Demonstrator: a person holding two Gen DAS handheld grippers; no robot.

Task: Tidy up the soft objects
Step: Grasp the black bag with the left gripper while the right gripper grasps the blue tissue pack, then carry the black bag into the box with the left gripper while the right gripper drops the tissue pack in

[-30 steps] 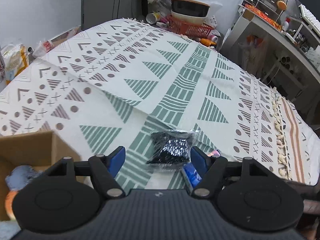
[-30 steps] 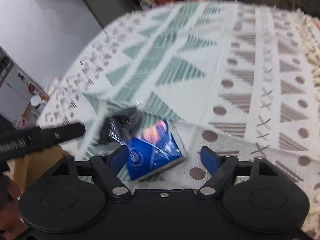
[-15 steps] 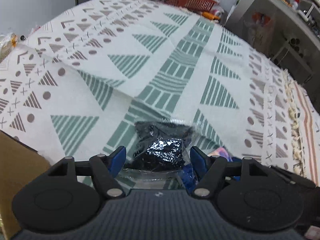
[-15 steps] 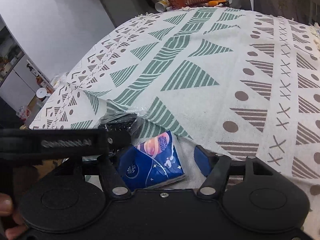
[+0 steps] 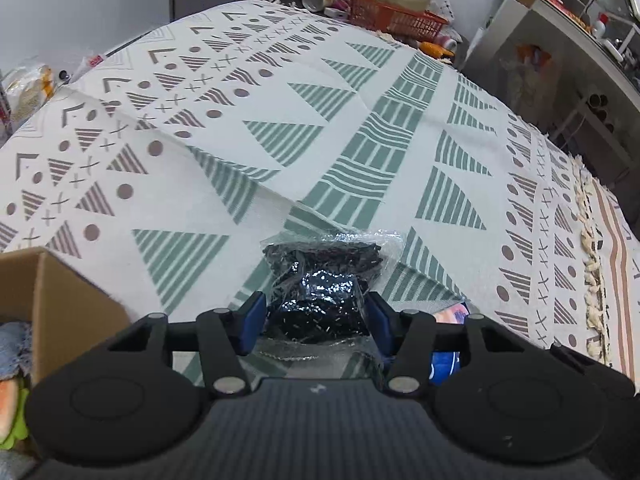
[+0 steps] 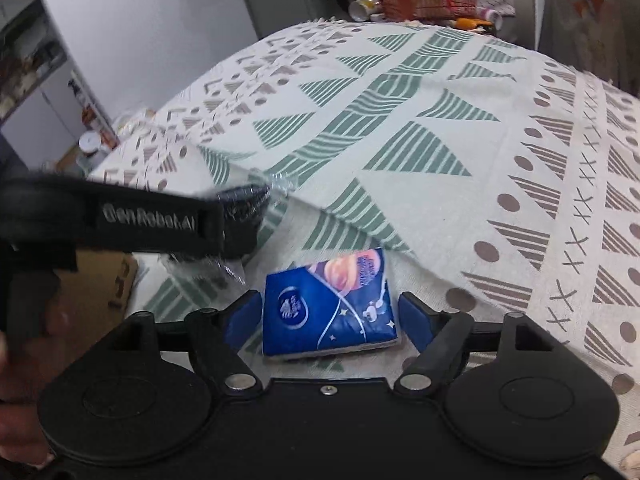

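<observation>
In the left wrist view the left hand-held gripper (image 5: 316, 322) sits low in the centre of the frame, its blue pads closed against the sides of a clear plastic bag of black soft material (image 5: 320, 280) that lies on the patterned cloth (image 5: 304, 92). The bag bulges forward past the pads, so the hold is on its near end only. At the lower left of that frame stands an open cardboard box (image 5: 60, 292) with soft things already inside — the likely place for this bag.

In the right wrist view the right hand-held gripper (image 6: 330, 320) has its jaws apart, one on each side of a blue tissue pack (image 6: 328, 312) lying flat on the cloth in the lower centre. The right pad stands just clear of the pack; whether the left pad touches it I cannot tell.

To do this step well, the left side should squeeze firmly before lifting, since slick film over loose filling may slip or sag out of a shallow pinch; a slow, straight lift would show whether the hold is sound. The right side should centre the pack between the pads and close across its short width, pressing only enough to grip — the pack is soft and will crush. The two grippers are close together, so they should lift apart rather than cross.
</observation>
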